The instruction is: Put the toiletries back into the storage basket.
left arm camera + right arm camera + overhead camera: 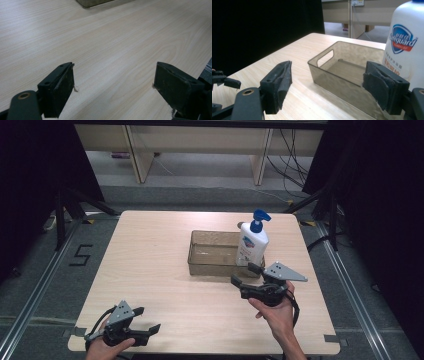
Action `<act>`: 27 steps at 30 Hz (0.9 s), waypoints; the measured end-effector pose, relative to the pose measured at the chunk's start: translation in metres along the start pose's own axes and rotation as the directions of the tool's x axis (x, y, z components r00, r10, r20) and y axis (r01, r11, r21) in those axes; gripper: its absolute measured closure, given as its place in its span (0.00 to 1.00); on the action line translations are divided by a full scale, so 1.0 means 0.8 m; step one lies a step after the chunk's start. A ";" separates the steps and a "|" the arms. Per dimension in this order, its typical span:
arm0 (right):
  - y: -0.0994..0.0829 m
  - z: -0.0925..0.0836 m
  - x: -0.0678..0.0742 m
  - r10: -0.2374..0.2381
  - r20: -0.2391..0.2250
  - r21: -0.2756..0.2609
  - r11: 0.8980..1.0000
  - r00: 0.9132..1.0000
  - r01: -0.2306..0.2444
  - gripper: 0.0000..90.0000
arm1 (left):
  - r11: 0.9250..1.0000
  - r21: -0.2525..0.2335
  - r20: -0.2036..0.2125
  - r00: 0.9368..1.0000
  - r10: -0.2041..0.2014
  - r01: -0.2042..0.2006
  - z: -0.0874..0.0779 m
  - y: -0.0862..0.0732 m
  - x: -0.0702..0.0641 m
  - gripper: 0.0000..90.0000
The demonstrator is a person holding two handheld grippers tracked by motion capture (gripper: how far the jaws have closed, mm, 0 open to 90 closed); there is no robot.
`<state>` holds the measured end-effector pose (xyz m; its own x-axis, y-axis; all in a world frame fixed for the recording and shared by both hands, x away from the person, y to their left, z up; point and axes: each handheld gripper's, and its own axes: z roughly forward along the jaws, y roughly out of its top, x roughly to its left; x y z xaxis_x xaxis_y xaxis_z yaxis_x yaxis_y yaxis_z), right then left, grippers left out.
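My right gripper (246, 274) hovers with its jaws spread wide and nothing between them, just in front of the near wall of the smoky translucent bin (212, 268), which sits on the table (150, 270) toward its far right corner. The white Safeguard pump bottle (252, 244) with the blue pump stands upright at the bin's right end, just beyond my right jaw. My left gripper (148, 320) also gapes, holding nothing, over the table's near left corner.
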<state>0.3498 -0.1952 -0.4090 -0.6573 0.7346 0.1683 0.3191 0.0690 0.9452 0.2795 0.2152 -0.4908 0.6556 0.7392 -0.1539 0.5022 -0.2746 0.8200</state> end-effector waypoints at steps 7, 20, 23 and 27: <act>-0.010 -0.001 0.001 0.019 -0.010 0.018 1.000 1.000 -0.019 0.26 | 1.000 -0.001 0.000 1.000 0.000 0.000 0.000 0.000 0.000 0.18; -0.035 -0.001 0.000 0.013 0.001 0.064 0.998 1.000 -0.013 0.26 | 1.000 0.004 -0.002 1.000 -0.005 0.005 0.001 -0.001 -0.002 0.18; -0.042 -0.002 0.001 0.018 -0.009 0.066 0.998 1.000 -0.017 0.26 | 1.000 0.005 -0.003 1.000 -0.002 0.003 0.001 -0.001 -0.002 0.18; -0.046 -0.004 0.002 0.015 -0.005 0.085 0.996 1.000 -0.014 0.26 | 1.000 0.006 -0.004 1.000 -0.003 0.003 0.001 -0.001 -0.002 0.18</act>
<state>0.3346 -0.1985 -0.4427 -0.6562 0.7318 0.1838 0.3856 0.1159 0.9154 0.2785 0.2137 -0.4913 0.6519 0.7426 -0.1539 0.5073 -0.2762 0.8163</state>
